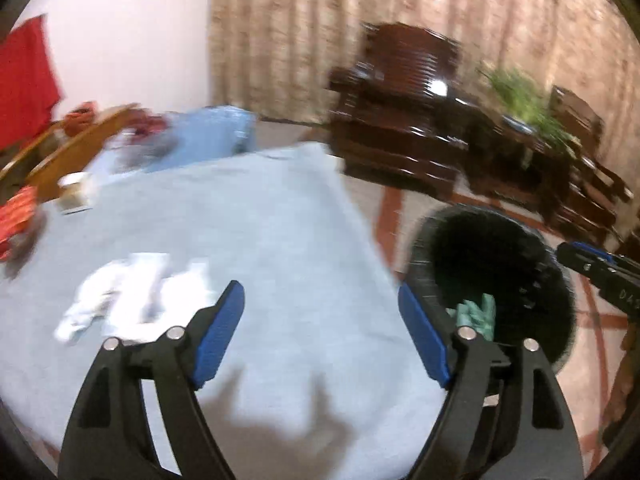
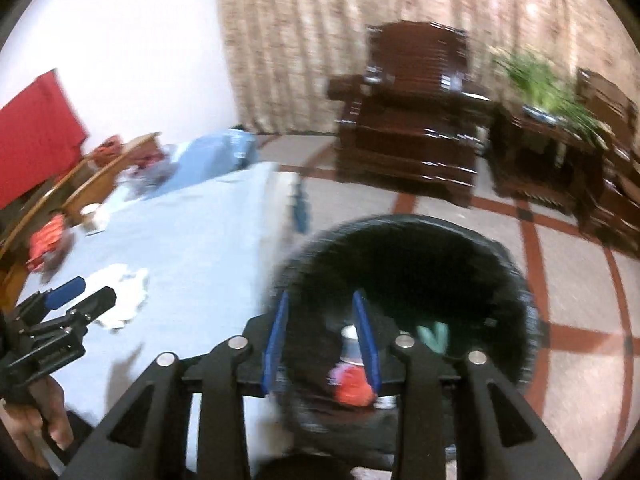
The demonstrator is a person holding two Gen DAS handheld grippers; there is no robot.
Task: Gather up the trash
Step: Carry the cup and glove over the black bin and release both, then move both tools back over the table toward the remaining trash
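A black round bin (image 2: 408,300) fills the lower centre of the right wrist view, standing on the floor just beside the worktop's edge. Inside it lie a bottle (image 2: 352,376) with a red label, its white cap up-frame, and a crumpled green scrap (image 2: 434,336) to its right. Crumpled white tissues (image 1: 128,292) lie on the blue cloth at the left wrist view's lower left, blurred.
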